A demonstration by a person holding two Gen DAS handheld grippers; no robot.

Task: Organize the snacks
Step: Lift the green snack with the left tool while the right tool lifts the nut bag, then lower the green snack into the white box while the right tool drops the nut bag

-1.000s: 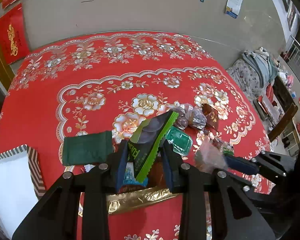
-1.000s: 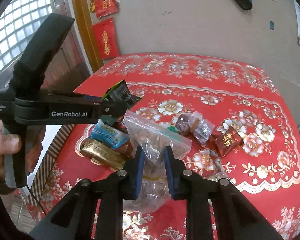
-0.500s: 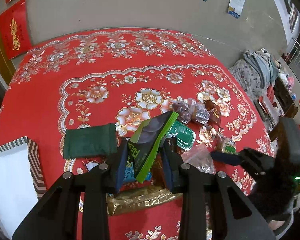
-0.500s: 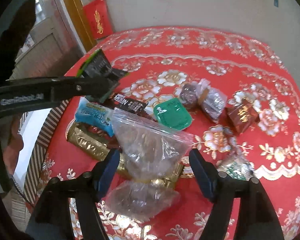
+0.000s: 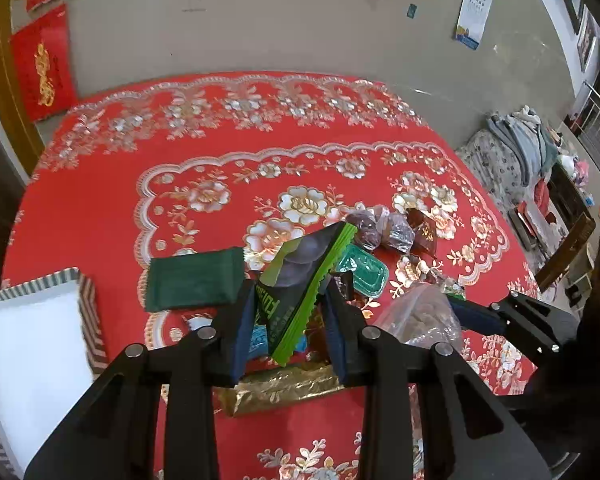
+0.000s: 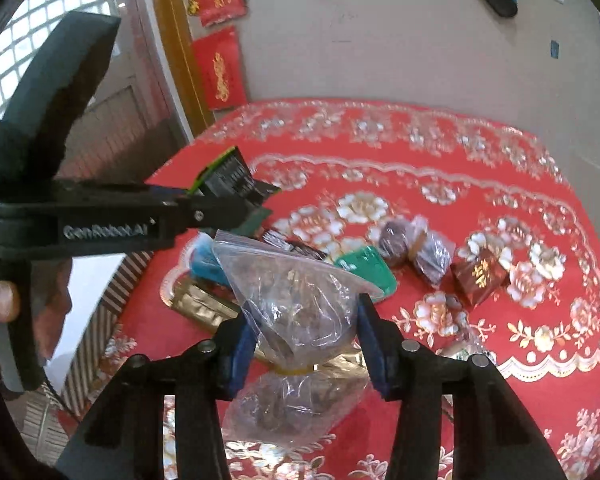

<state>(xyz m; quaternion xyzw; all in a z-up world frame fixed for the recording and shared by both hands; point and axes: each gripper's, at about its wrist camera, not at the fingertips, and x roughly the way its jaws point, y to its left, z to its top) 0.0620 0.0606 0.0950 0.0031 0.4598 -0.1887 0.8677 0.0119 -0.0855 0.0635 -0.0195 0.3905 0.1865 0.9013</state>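
**Snack pack gripped left, clear bag between right fingers**

Over the red floral worktop (image 5: 100, 208), the left tool (image 5: 290, 320) holds a green-edged pack (image 5: 304, 280) clamped between its blue pads, the pack tilting up and to the right. Below it lie a gold wrapper (image 5: 280, 392) and a blue packet (image 5: 258, 340); a dark green pouch (image 5: 194, 282) lies flat just to the left, near a striped box (image 5: 88, 312) at the worktop's edge. A green tub (image 5: 364, 270) and several wrapped sweets (image 5: 384, 230) sit beyond.

The right tool (image 6: 304, 340) stands partly spread, its fingers at either side of a clear bag (image 6: 296, 300) of brown pieces; whether the pads press the bag cannot be told. A red box (image 6: 480, 276) sits to the right, beside the sweets.
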